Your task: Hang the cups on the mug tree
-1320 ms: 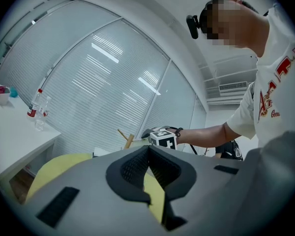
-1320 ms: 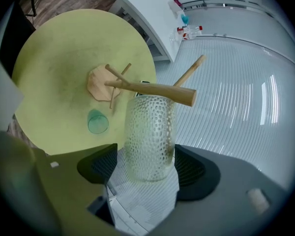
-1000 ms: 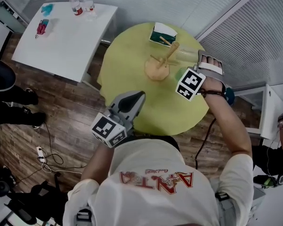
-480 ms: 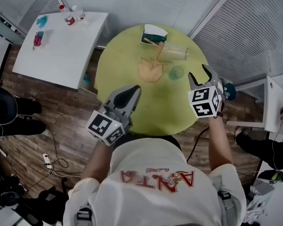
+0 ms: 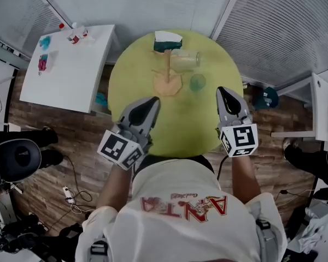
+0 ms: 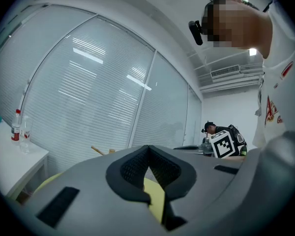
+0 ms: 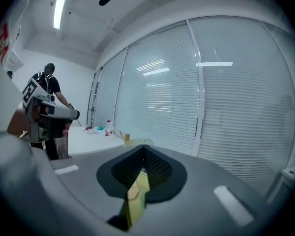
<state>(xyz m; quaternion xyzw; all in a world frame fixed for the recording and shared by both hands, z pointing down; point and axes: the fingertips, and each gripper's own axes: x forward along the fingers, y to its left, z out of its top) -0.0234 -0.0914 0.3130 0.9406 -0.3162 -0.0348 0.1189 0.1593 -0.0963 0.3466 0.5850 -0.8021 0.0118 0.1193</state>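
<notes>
The left gripper (image 5: 151,101) and right gripper (image 5: 224,93) hovered over the near edge of the round yellow bench (image 5: 180,125), apart from the mug tree (image 5: 168,79). The left fingers were pressed together on nothing. The right fingers had just closed, also empty. A green cup (image 5: 197,82) stood just beside the tree's base, and a clear cup (image 5: 185,60) lay sideways by its top.
</notes>
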